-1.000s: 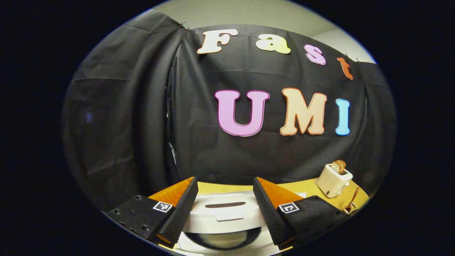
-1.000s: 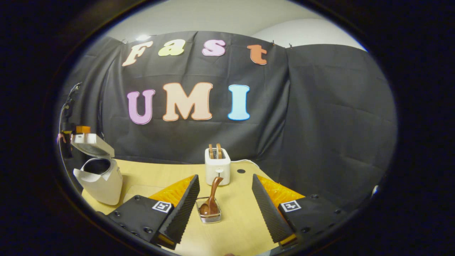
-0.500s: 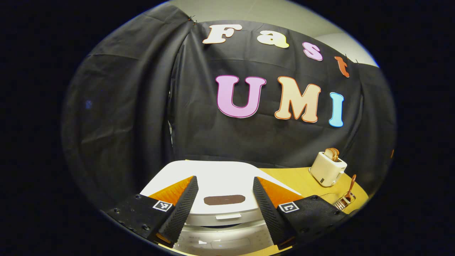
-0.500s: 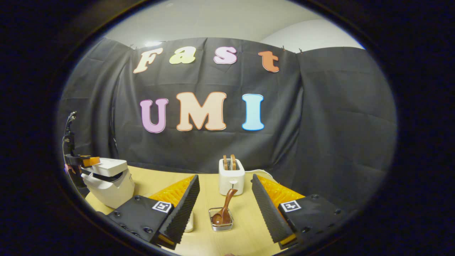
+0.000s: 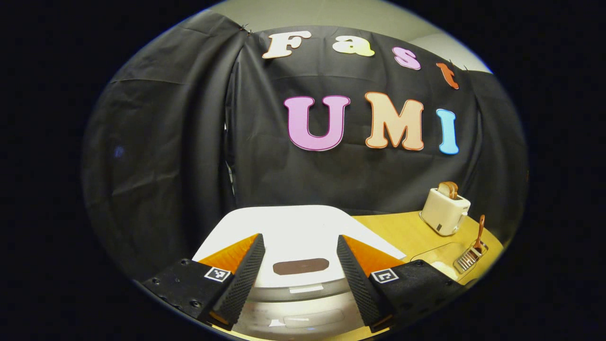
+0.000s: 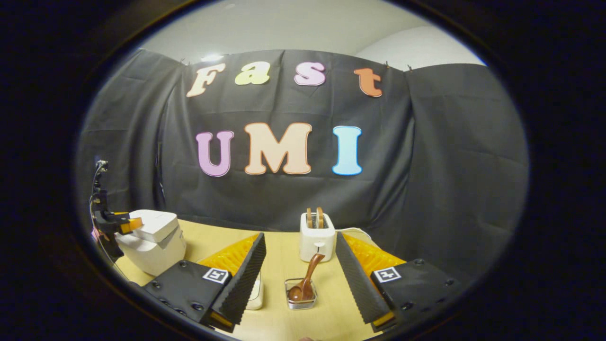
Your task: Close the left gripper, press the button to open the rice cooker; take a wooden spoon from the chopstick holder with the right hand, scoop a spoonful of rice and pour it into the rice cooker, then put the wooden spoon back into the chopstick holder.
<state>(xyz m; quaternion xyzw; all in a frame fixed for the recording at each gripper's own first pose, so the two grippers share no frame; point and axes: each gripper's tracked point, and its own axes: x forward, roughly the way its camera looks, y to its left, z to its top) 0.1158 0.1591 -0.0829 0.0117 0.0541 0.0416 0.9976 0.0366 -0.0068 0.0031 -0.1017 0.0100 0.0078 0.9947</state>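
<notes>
Hovering just above the white rice cooker [image 5: 293, 227], the left claw [image 5: 300, 279] has its fingers spread wide and holds nothing; the cooker's lid is down, with a dark oval patch on it between the two fingers. In the left gripper view the wooden bench [image 5: 407, 232] runs off to the right, where a white toaster [image 5: 445, 210] with bread in its slots stands far off and the wooden spoon [image 5: 480, 232] sticks up from the chopstick holder [image 5: 466, 258].

In the right gripper view the right claw [image 6: 300, 279] is likewise open and empty, set low over the bench. Between its fingers sits the holder [image 6: 301, 299], a small wire basket, with the spoon [image 6: 305, 283] leaning in it, bowl down. The toaster [image 6: 317, 239] stands just beyond. At far left the cooker [image 6: 154, 241] rests shut, with the left claw [image 6: 118, 225] at its lid.
</notes>
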